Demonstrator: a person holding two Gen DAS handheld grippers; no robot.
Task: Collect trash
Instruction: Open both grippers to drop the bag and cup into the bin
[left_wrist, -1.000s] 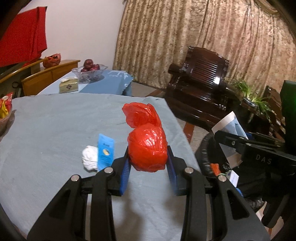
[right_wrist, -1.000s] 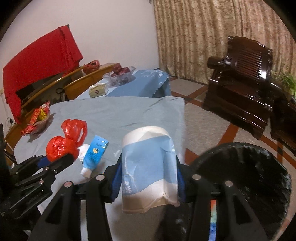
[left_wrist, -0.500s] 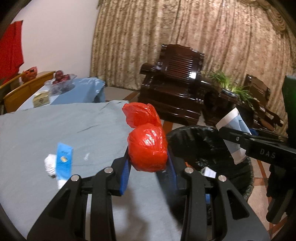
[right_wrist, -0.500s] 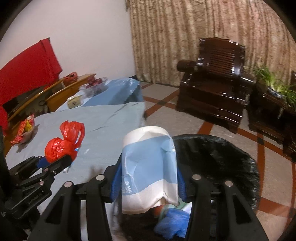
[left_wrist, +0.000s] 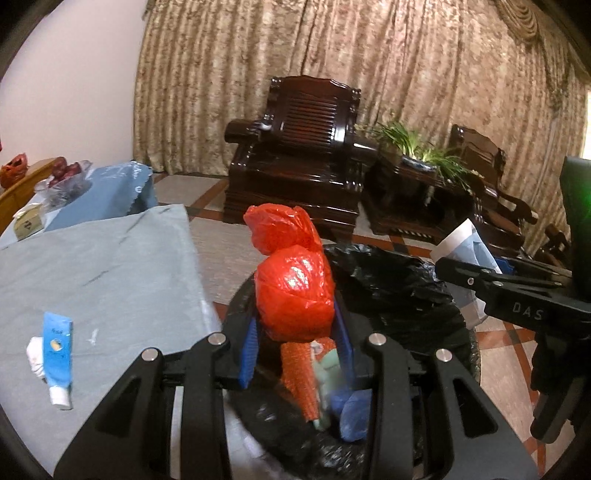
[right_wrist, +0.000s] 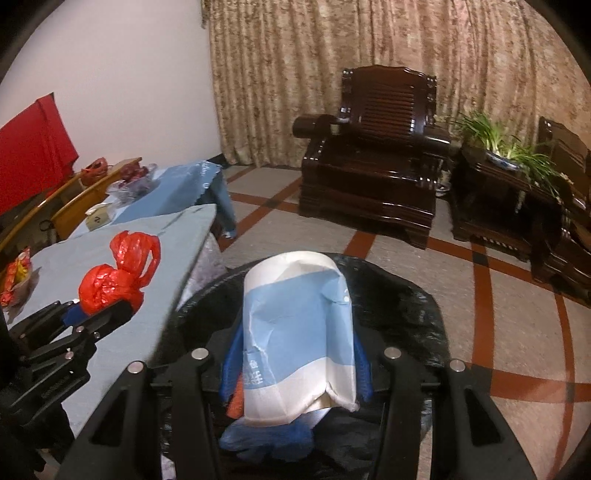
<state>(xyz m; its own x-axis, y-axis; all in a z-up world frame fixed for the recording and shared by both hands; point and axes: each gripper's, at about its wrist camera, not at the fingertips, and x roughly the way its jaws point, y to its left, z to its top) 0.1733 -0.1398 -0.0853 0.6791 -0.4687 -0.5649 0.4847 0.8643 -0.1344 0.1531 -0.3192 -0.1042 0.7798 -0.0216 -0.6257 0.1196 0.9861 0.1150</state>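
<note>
My left gripper (left_wrist: 295, 332) is shut on a knotted red plastic bag (left_wrist: 293, 291) and holds it over the near rim of the black-lined trash bin (left_wrist: 391, 280). My right gripper (right_wrist: 295, 354) is shut on a crumpled blue-and-white paper cup (right_wrist: 295, 332) and holds it above the bin (right_wrist: 406, 299). The bin holds several pieces of trash, red, green and blue (left_wrist: 325, 380). In the right wrist view the left gripper (right_wrist: 96, 314) and its red bag (right_wrist: 110, 280) show at the left. In the left wrist view the cup (left_wrist: 465, 243) shows at the right.
A blue tube (left_wrist: 57, 350) and a white crumpled tissue (left_wrist: 35, 356) lie on the grey-clothed table (left_wrist: 92, 273) left of the bin. A dark wooden armchair (left_wrist: 299, 155), a plant (left_wrist: 417, 144) and curtains stand behind. A fruit bowl (left_wrist: 62, 177) sits on a far blue table.
Both grippers have swung right, off the table and over the bin, still holding the red bag and the cup. The bin's contents now show below them.
</note>
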